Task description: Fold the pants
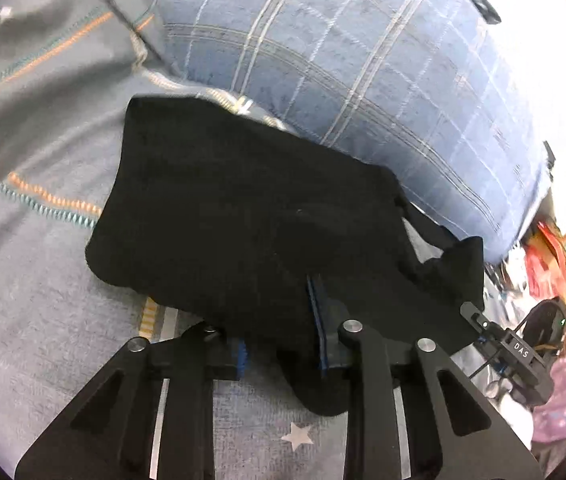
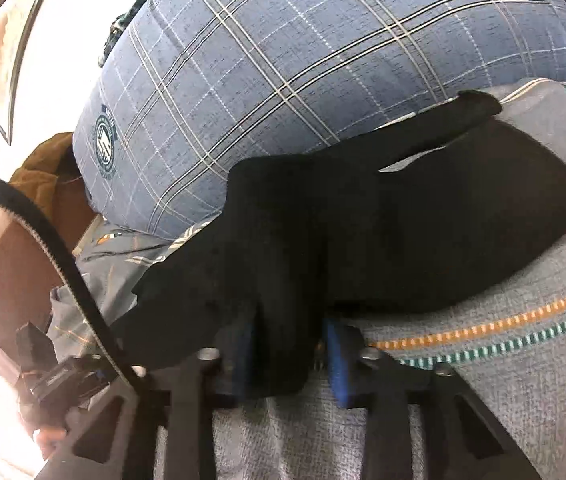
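Observation:
The black pants (image 1: 243, 208) lie bunched on a grey bedspread, against a blue plaid pillow. In the left wrist view my left gripper (image 1: 283, 344) has black cloth between its blue pads, which stand apart around the near edge. The other gripper (image 1: 515, 352) shows at the right edge of that view. In the right wrist view the pants (image 2: 423, 232) stretch from centre to right. My right gripper (image 2: 291, 348) has a fold of the cloth between its blue pads, which stand a hand-width apart.
The blue plaid pillow (image 1: 363, 60) rises right behind the pants, also in the right wrist view (image 2: 283, 60). The grey bedspread (image 1: 43, 280) with orange and teal stitching spreads left and front. A brown headboard (image 2: 7, 264) and a black cable (image 2: 43, 232) are at left.

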A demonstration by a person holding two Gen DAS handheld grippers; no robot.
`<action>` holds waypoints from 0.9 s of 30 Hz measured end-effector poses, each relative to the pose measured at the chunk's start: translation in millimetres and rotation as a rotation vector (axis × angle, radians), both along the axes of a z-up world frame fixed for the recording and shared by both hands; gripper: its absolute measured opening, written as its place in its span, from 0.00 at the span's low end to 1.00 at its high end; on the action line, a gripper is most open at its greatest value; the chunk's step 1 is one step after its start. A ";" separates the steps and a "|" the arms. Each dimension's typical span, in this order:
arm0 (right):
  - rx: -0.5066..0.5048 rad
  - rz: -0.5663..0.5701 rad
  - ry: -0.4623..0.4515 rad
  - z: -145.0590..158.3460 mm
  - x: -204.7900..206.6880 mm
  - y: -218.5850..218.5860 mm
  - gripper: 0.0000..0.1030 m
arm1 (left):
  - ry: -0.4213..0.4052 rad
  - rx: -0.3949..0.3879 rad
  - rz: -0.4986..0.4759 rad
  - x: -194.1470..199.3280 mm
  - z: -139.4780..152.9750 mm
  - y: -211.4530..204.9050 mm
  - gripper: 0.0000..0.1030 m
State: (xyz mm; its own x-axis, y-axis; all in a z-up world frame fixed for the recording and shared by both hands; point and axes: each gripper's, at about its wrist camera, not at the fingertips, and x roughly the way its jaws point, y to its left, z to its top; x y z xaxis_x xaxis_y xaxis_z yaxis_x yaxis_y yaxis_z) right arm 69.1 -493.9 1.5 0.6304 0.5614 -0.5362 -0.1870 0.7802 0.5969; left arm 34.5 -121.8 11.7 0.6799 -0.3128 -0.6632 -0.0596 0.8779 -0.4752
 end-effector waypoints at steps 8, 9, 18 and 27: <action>-0.099 0.107 -0.022 27.4 -48.7 29.7 0.18 | -0.043 0.163 -0.013 -43.8 49.6 22.1 0.17; -0.101 0.126 -0.020 27.9 -54.2 38.1 0.18 | -0.034 0.178 -0.004 -46.6 49.5 27.6 0.17; -0.084 0.184 0.071 -0.7 -65.1 81.0 0.33 | 0.078 0.201 0.047 -52.7 -1.2 43.9 0.18; -0.231 -0.028 0.078 21.7 -92.2 -12.5 0.45 | 0.075 0.175 0.064 -52.4 -3.2 44.3 0.18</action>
